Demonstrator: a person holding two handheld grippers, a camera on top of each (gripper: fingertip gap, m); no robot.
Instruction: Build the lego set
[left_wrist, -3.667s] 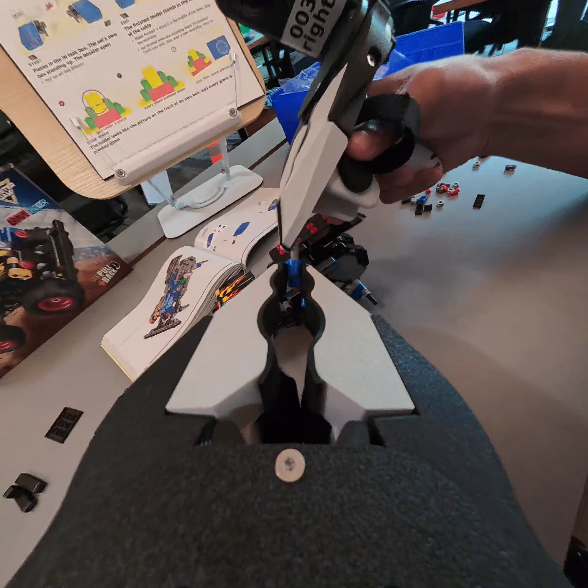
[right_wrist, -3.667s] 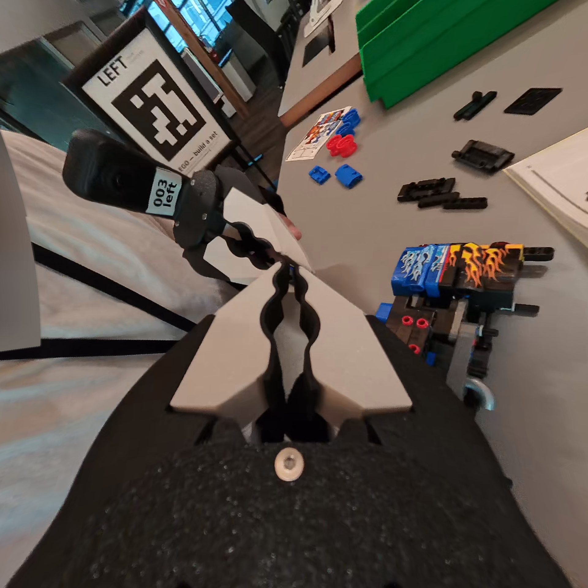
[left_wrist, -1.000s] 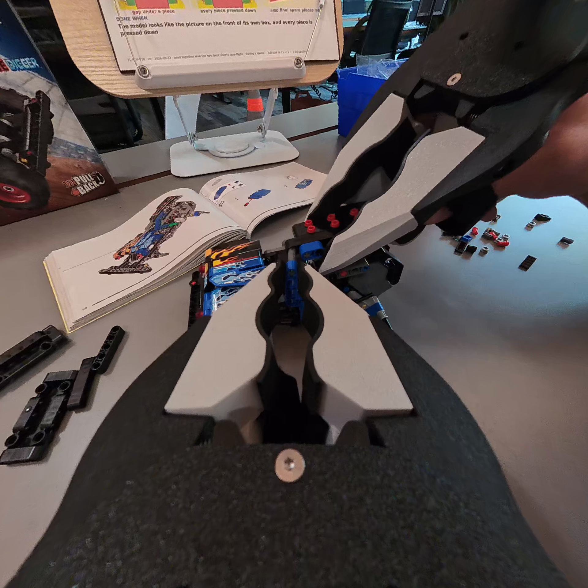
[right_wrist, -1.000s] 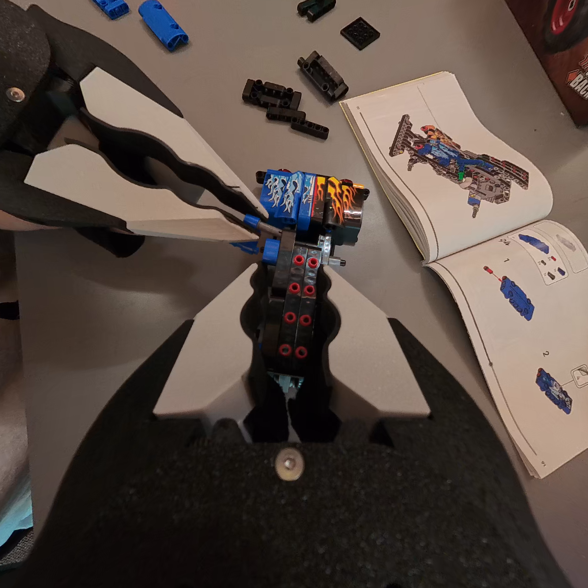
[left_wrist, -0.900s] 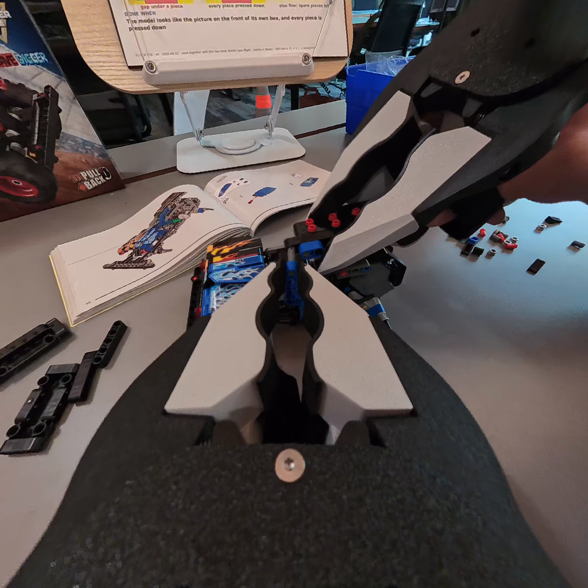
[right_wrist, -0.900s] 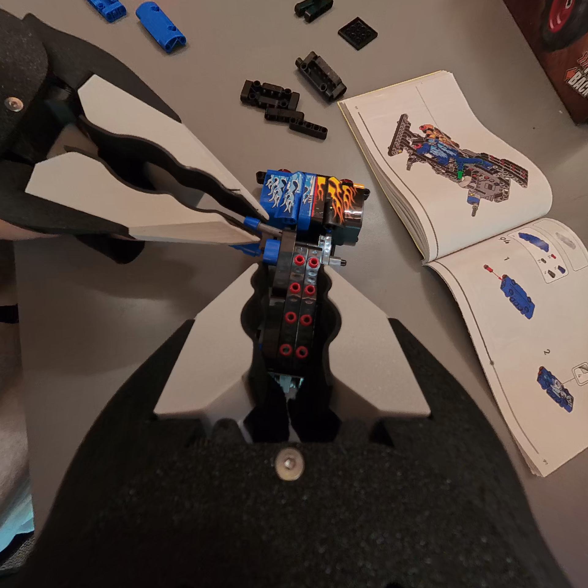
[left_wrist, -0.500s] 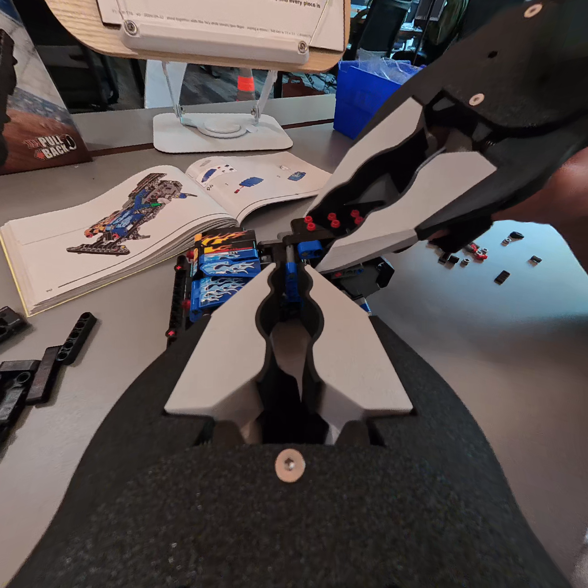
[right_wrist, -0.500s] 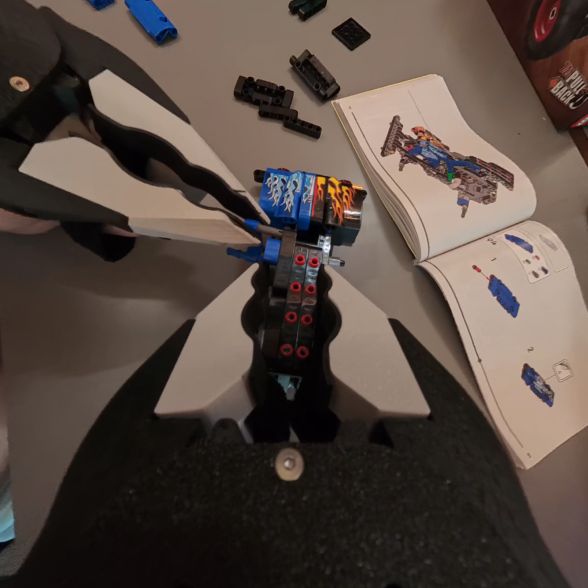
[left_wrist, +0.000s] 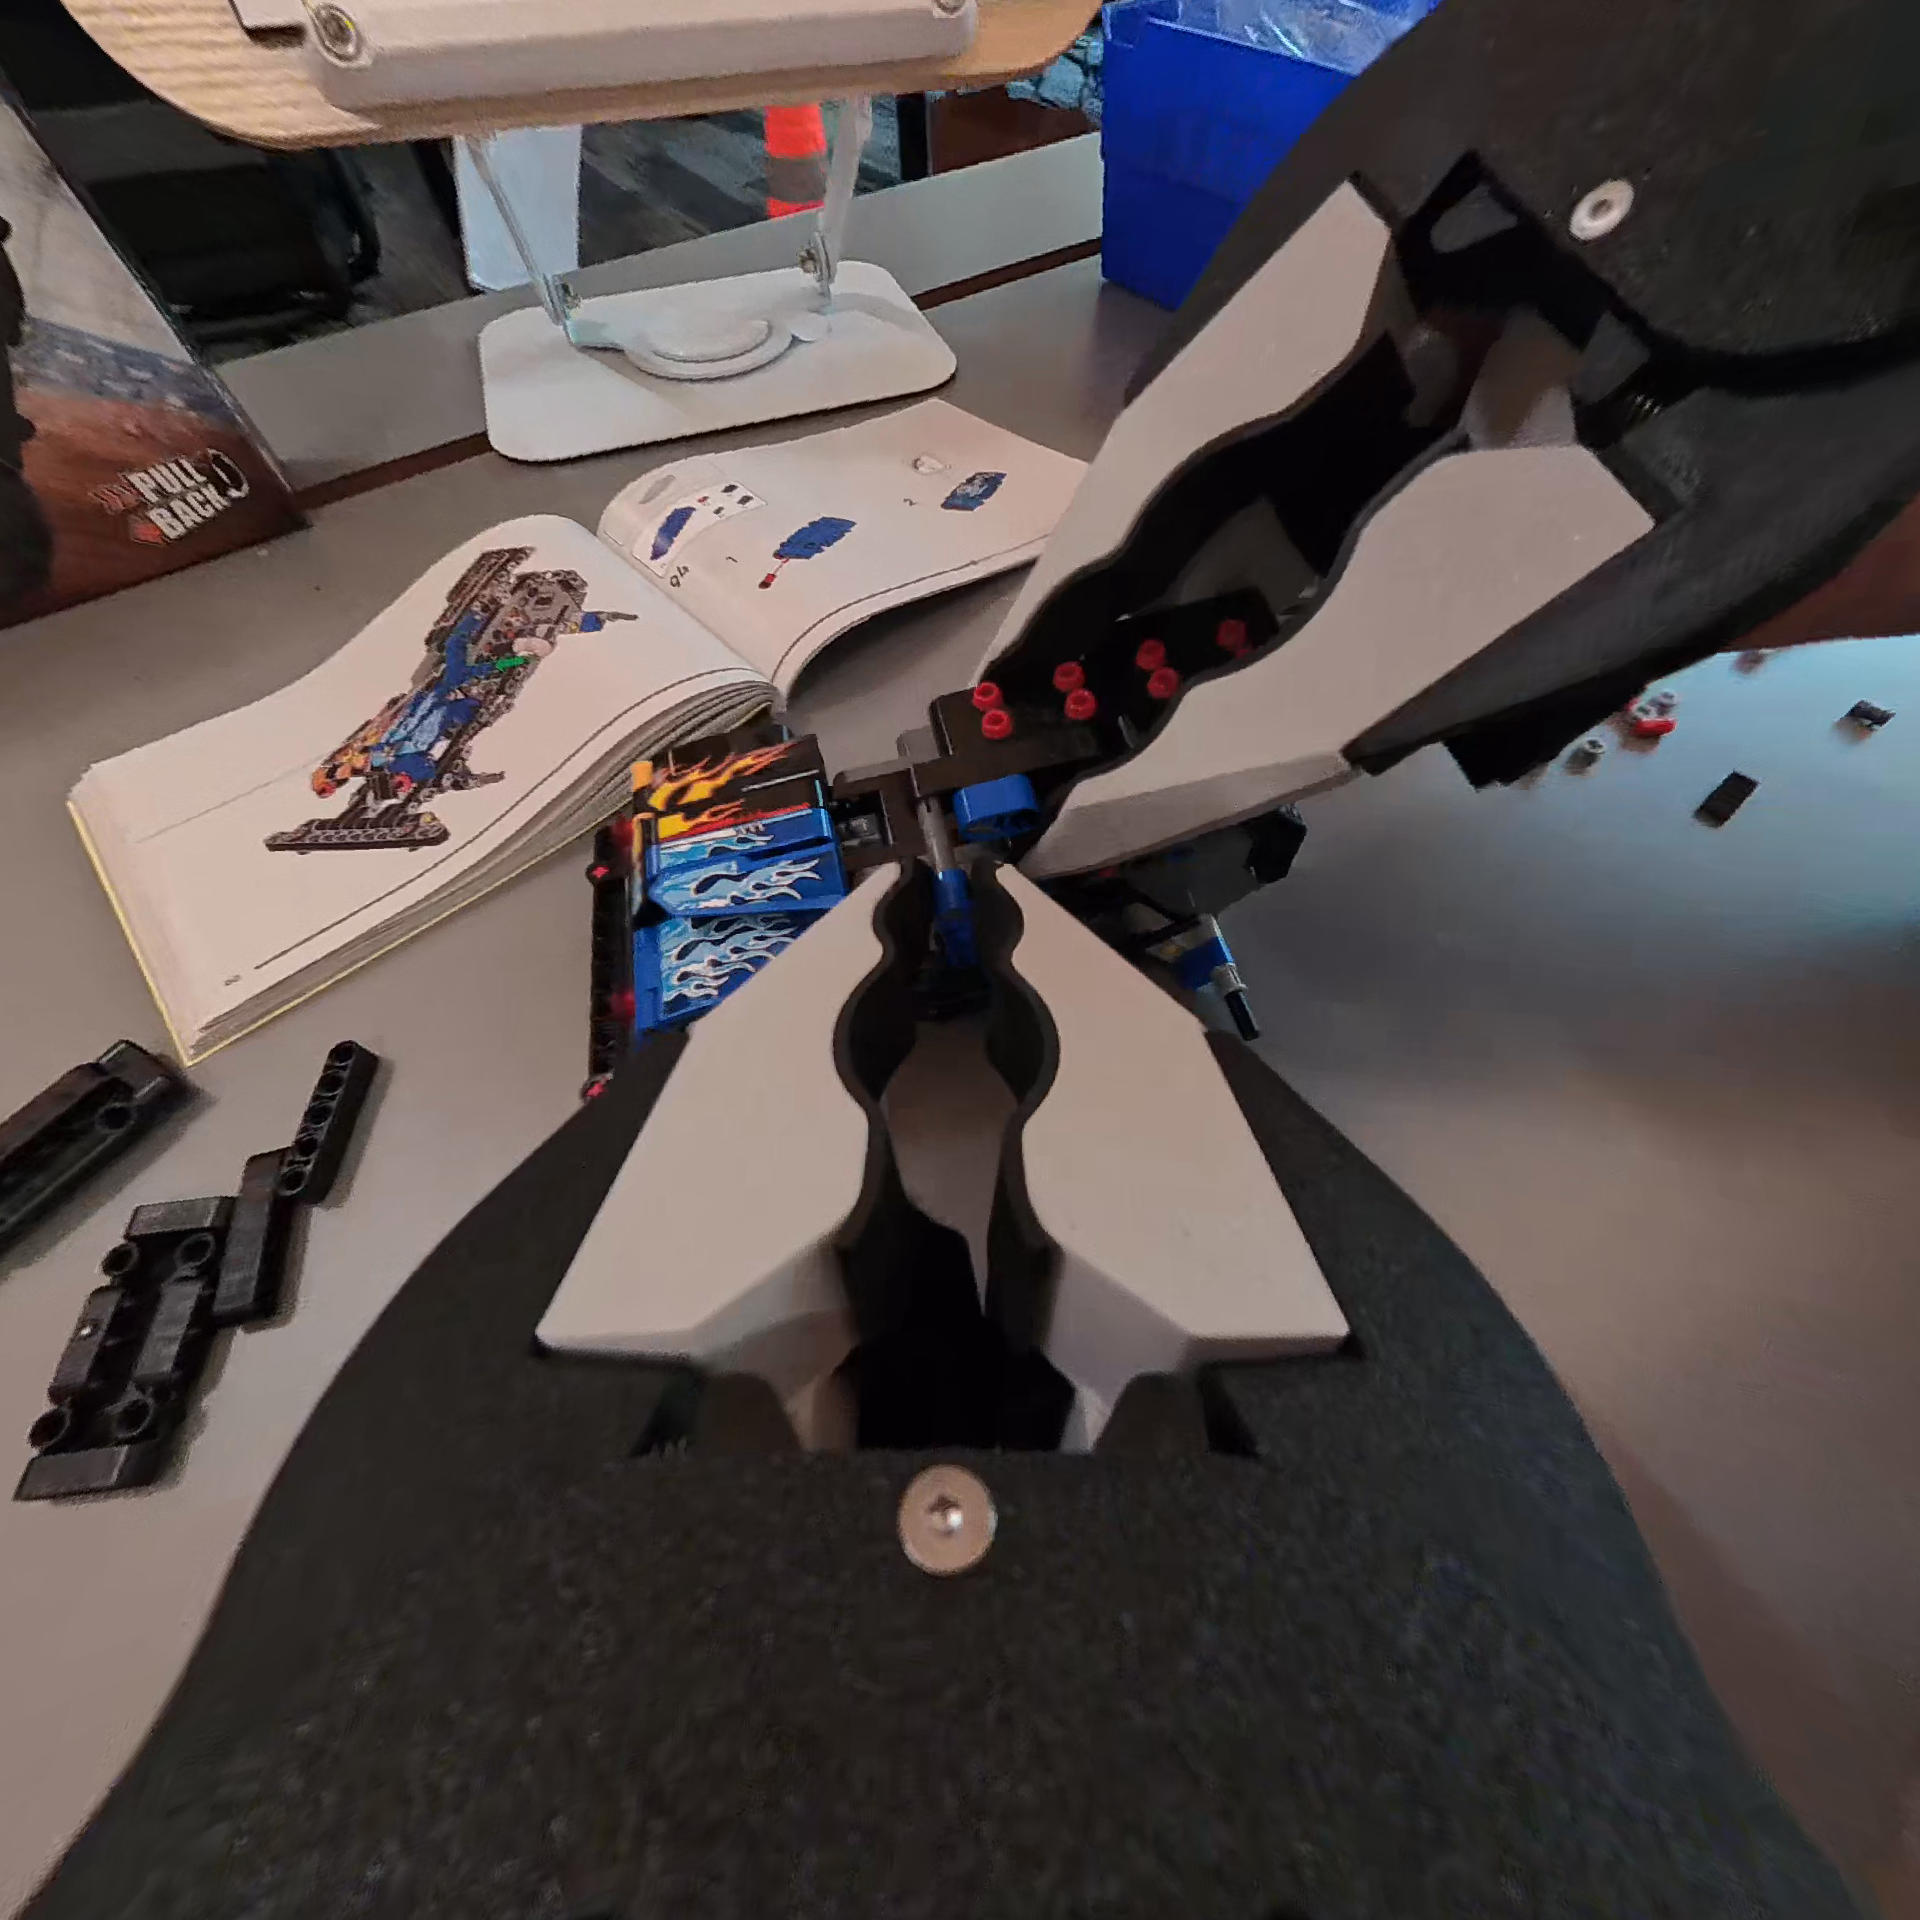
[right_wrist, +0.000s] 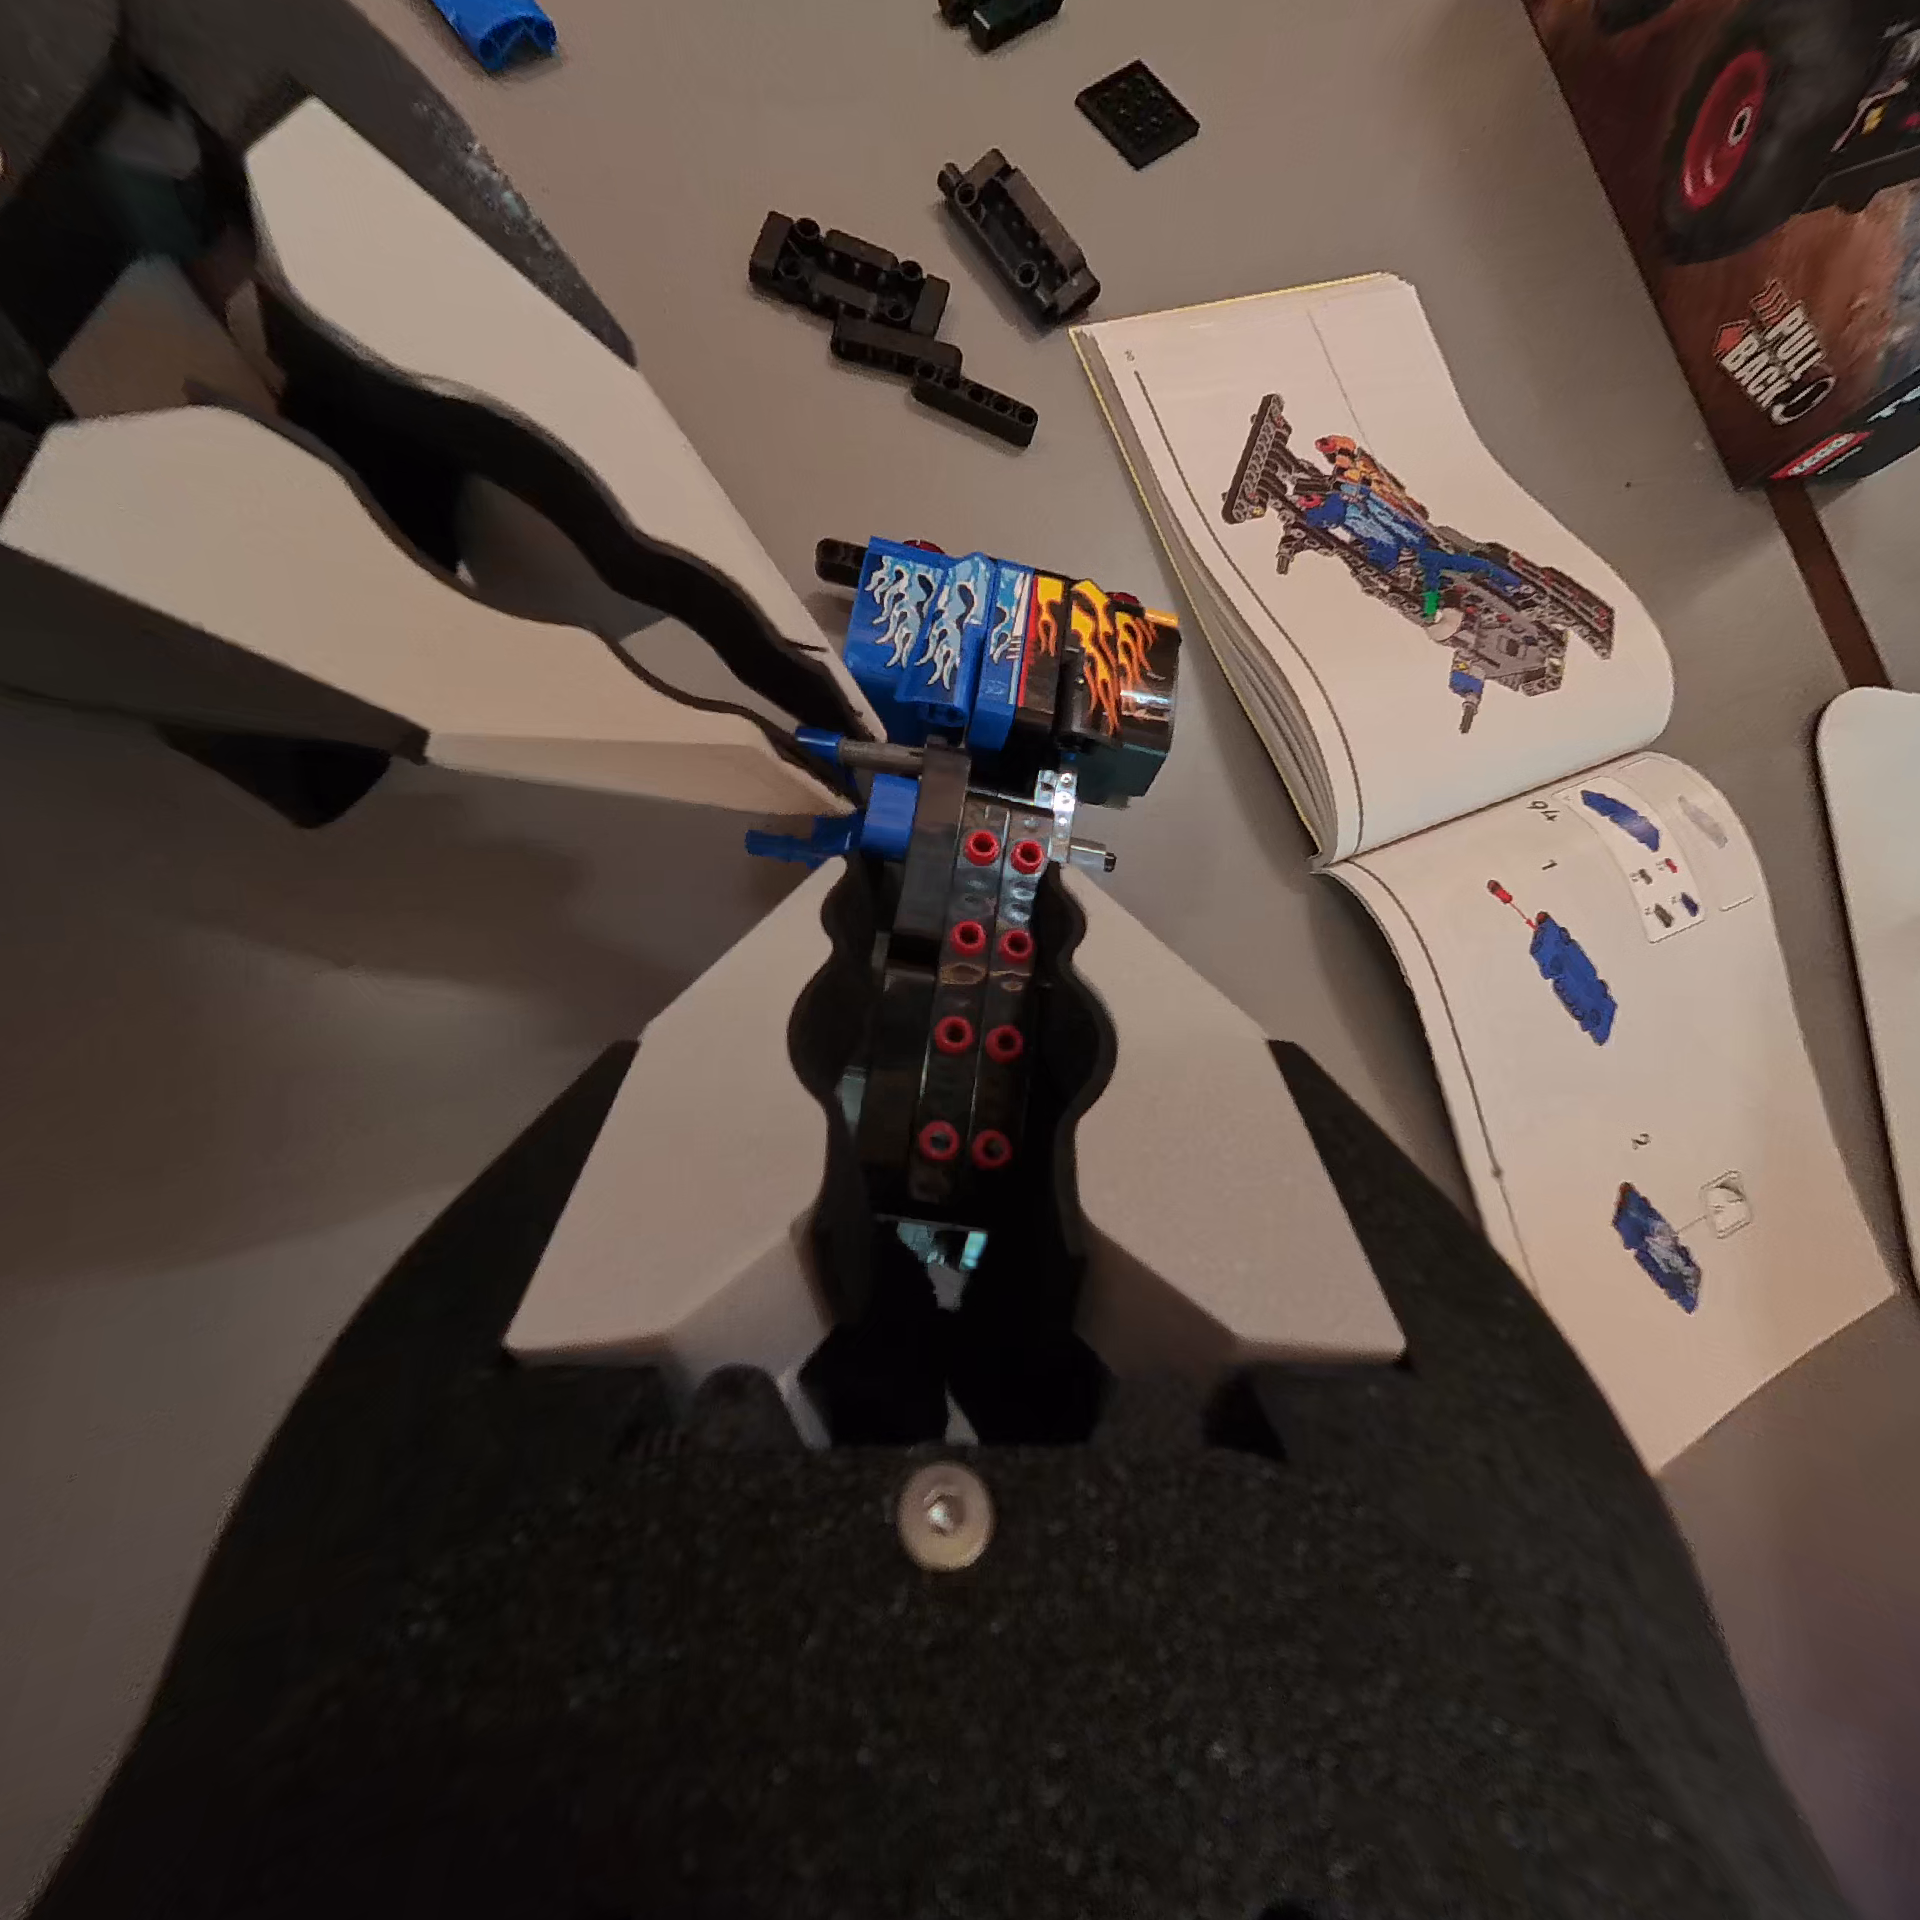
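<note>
The half-built lego model has blue and black flame panels (left_wrist: 727, 883) (right_wrist: 997, 644) and a black beam with red pins (right_wrist: 977, 997). My right gripper (right_wrist: 956, 883) is shut on that beam and holds the model over the grey table. It enters the left wrist view from the upper right (left_wrist: 1013, 764). My left gripper (left_wrist: 948, 878) is shut on a small blue pin with a grey axle (left_wrist: 951, 914). The pin's grey axle end touches the model's side next to a blue connector (right_wrist: 894, 816). The left gripper enters the right wrist view from the left (right_wrist: 847, 764).
An open instruction booklet (left_wrist: 499, 727) (right_wrist: 1455, 665) lies beside the model. Loose black beams (left_wrist: 156, 1299) (right_wrist: 894, 312) lie on the table. The set's box (right_wrist: 1766, 208), a white stand base (left_wrist: 717, 364), a blue bin (left_wrist: 1195, 135) and small loose parts (left_wrist: 1725, 800) are around. The grippers are tip to tip, or close to it.
The right gripper, empty 3.7 s ago, now grips the model's black beam. In the last second both grippers keep their hold and the left one presses in closer to the model.
</note>
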